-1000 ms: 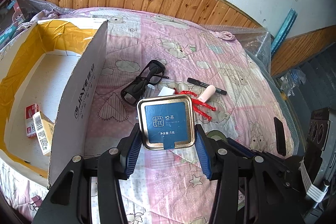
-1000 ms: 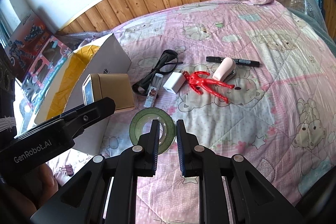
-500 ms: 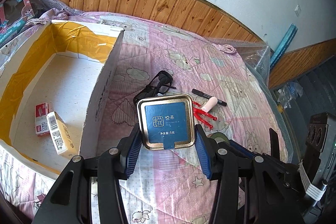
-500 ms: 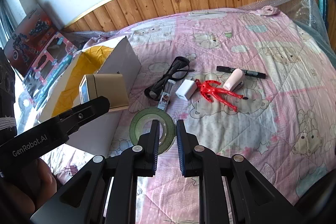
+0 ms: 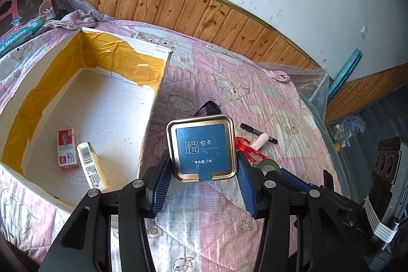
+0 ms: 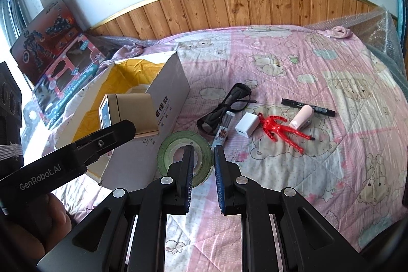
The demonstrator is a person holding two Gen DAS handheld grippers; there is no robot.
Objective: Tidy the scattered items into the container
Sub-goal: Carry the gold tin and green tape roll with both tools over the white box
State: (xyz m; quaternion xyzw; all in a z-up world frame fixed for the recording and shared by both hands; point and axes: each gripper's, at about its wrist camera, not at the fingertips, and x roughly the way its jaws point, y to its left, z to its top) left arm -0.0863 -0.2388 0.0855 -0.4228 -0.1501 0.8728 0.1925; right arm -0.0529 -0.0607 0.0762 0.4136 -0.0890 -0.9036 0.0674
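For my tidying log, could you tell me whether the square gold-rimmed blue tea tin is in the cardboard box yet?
Not yet: the tea tin is clamped in the left gripper, held above the box wall.

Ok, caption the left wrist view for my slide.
Left gripper holds a square gold-rimmed blue tea tin beside the open white cardboard box on a pink quilt.
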